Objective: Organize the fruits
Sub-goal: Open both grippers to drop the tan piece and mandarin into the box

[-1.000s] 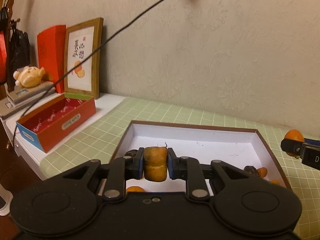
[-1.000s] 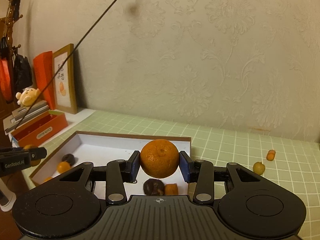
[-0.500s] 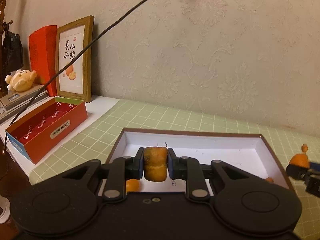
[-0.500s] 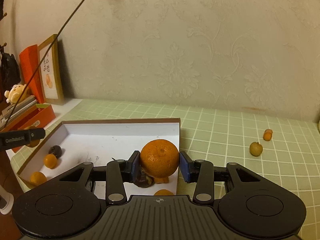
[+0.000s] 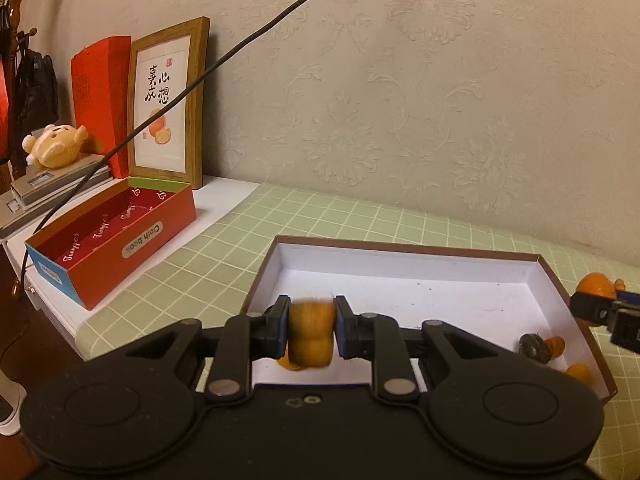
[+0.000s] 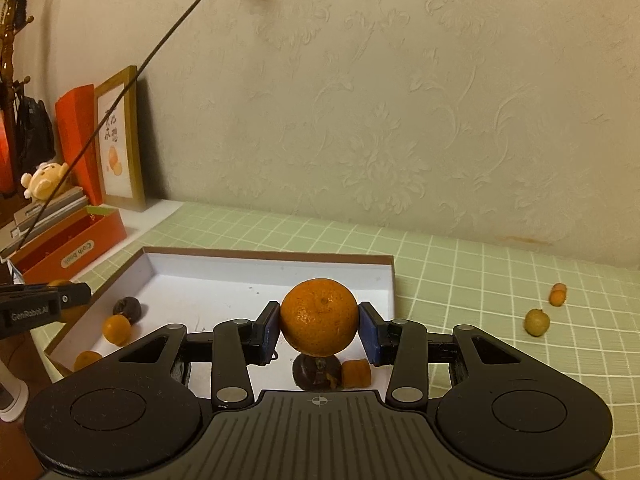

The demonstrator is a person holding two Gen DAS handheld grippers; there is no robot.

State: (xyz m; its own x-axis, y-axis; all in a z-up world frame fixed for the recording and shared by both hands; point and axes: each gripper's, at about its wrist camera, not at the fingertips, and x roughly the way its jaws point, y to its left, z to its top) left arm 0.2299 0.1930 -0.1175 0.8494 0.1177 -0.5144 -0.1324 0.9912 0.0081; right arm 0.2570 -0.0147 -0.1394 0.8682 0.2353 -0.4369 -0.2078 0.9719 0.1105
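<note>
Green checked tablecloth and white box have shifted slightly; both jaws still pinch orange fruits.

"Cloth book" on red box; "GenRobot.AI" on left gripper

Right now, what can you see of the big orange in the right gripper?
The mandarin is round, orange, with dimpled, slightly mottled peel and a small dark dot on its face. The right gripper has its blue pads pressed on both its sides, holding it above the white box, over a dark fruit.
</note>
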